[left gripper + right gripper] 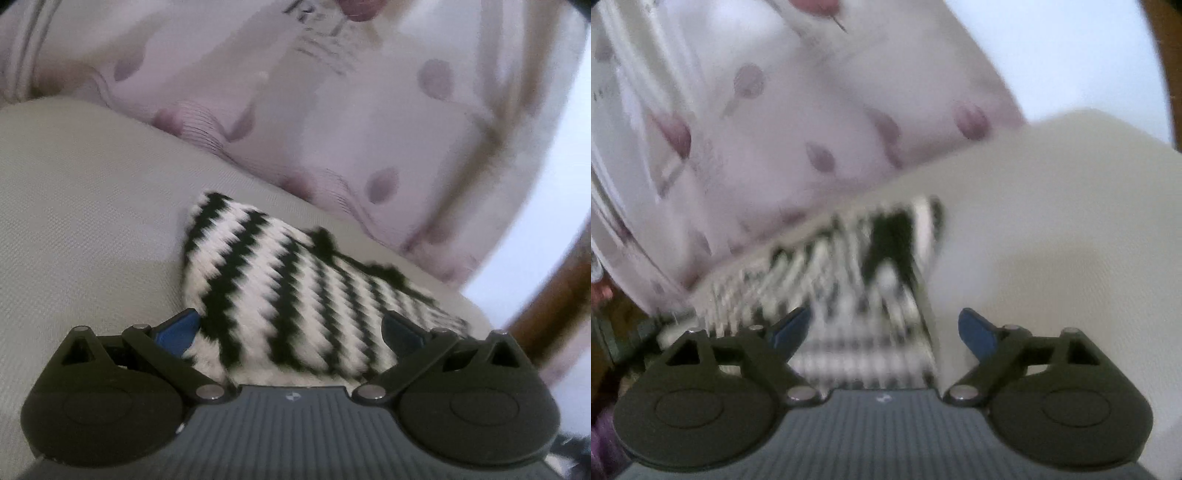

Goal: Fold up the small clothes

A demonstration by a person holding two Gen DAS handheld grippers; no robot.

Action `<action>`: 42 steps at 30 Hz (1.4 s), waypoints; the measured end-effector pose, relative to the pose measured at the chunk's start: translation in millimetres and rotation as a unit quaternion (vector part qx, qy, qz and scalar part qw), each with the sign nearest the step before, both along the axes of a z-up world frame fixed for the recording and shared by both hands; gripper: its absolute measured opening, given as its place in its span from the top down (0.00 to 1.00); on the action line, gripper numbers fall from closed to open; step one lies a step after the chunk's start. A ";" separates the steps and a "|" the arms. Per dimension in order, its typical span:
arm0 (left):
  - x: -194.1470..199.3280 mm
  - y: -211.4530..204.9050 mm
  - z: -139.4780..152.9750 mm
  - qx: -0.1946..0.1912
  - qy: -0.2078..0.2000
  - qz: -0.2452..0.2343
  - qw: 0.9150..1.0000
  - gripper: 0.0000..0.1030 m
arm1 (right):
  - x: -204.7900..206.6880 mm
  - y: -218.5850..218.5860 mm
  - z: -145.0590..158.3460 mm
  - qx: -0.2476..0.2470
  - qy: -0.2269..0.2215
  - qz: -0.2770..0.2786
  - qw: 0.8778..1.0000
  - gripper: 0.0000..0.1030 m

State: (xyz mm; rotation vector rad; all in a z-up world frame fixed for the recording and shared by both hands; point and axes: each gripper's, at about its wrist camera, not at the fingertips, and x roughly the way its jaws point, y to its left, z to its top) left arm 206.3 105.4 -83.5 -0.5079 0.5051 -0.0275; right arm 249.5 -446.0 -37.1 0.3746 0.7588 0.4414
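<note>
A small black-and-white striped knitted garment [280,291] lies on a pale grey padded surface [85,206]. In the left wrist view it fills the gap between my blue fingertips, and my left gripper [291,330] is open around its near edge. In the right wrist view the same garment [871,295] is blurred by motion. My right gripper [886,334] is open, its left fingertip over the garment's near edge and its right fingertip over bare surface [1052,229].
A white cloth with pink-purple dots [351,122] rises behind the padded surface in both views [798,129]. A brown wooden post [546,317] stands at the right, beyond the surface's edge. A pale wall [1071,55] is behind.
</note>
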 end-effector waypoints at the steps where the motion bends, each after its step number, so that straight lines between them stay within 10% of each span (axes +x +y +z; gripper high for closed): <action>1: -11.5 -6.0 3.9 0.003 -0.002 -0.012 1.000 0.00 | -15.7 -5.5 0.5 -0.002 0.005 0.001 1.000 0.13; 8: -97.6 -25.2 8.8 0.035 0.031 -0.070 0.996 0.00 | -85.4 -15.9 -5.7 0.009 0.017 -0.008 1.000 0.13; 15: -144.0 -18.0 7.6 0.092 0.055 -0.025 0.994 0.00 | -108.9 0.8 -15.0 0.061 0.009 0.013 0.998 0.13; 42: -137.2 -44.8 -12.9 0.222 0.120 -0.015 0.967 0.00 | -117.7 -3.1 -33.4 0.155 -0.015 -0.007 0.988 0.13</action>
